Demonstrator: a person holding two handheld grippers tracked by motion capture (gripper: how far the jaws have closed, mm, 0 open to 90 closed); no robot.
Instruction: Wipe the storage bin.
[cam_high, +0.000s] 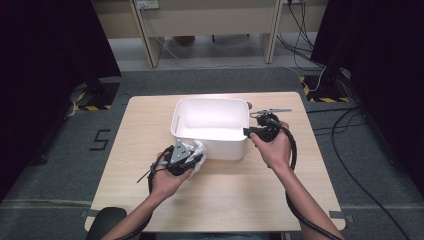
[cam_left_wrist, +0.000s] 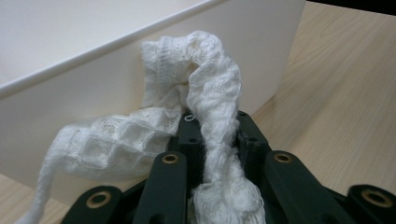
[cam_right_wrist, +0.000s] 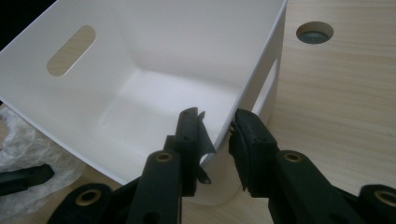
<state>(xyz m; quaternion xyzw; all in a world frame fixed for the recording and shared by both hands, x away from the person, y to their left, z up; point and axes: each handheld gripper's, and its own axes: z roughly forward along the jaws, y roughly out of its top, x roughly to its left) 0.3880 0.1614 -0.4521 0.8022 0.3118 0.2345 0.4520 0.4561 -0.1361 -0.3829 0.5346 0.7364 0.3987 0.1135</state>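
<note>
One legible marking is present: the numeral "5" (cam_high: 100, 140), in dark strokes on the grey floor covering at the 9 o'clock side of the wooden table (cam_high: 150, 195). It sits just off the table's edge. No other text, label or brand is readable.

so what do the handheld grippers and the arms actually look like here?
Both are black. The left gripper carries a grey three-cornered plate on top; the right gripper trails a thick black cable along the forearm. Up close, the fingers are matte black bars on black links with brass-coloured pivot bushings. The forearms are bare, no sleeves visible.
</note>
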